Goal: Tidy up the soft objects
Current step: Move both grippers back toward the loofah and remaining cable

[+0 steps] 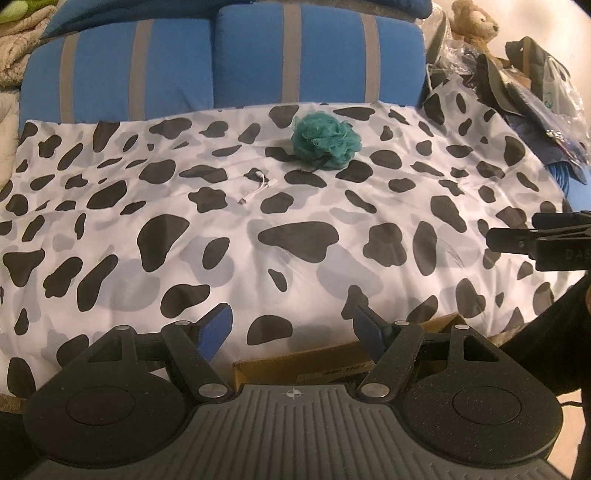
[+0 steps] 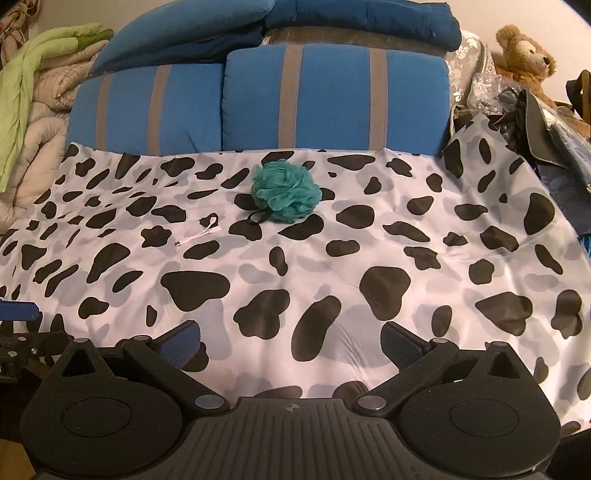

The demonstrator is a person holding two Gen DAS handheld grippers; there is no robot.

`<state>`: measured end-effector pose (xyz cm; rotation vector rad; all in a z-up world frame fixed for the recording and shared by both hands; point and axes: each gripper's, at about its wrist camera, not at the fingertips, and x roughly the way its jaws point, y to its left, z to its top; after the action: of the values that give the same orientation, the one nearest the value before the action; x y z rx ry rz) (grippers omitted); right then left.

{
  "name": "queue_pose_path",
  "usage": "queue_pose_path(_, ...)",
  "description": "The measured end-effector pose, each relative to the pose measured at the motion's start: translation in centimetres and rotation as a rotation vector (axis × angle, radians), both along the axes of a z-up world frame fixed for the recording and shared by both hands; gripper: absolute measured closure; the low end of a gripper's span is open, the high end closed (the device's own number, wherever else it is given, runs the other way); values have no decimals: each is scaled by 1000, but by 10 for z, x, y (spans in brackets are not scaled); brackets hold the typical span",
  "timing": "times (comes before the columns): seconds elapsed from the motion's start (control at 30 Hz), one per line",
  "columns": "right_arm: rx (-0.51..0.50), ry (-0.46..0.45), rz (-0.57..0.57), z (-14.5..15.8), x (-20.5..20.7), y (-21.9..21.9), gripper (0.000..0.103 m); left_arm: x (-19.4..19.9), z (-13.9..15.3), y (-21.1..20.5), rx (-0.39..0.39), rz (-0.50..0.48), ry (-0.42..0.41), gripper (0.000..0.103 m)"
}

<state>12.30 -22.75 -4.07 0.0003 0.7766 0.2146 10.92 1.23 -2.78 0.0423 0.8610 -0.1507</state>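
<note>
A teal mesh bath pouf (image 1: 325, 140) with a black loop lies on the far middle of a white sheet with black cow spots (image 1: 221, 206); it also shows in the right wrist view (image 2: 285, 192). A brown teddy bear (image 2: 526, 61) sits at the back right, also in the left wrist view (image 1: 474, 20). My left gripper (image 1: 291, 330) is open and empty over the sheet's near edge. My right gripper (image 2: 291, 341) is open and empty, well short of the pouf; it shows at the right edge of the left wrist view (image 1: 535, 240).
A small white cable adapter (image 2: 199, 234) lies left of the pouf. Blue striped cushions (image 2: 295, 99) line the back. Folded blankets (image 2: 33, 96) pile at the left. Bags and dark clutter (image 1: 535, 92) sit at the right. A cardboard box (image 1: 332, 362) lies under my left gripper.
</note>
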Motion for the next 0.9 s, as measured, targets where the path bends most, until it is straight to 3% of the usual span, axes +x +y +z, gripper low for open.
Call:
queue_pose_path(0.37, -50, 15, 16, -8, 26, 5, 0, 25, 0, 11, -9, 25, 12, 31)
queue_pose_path(0.9, -62, 0, 33, -17, 83, 7, 0, 74, -7, 18, 8, -32, 4, 31)
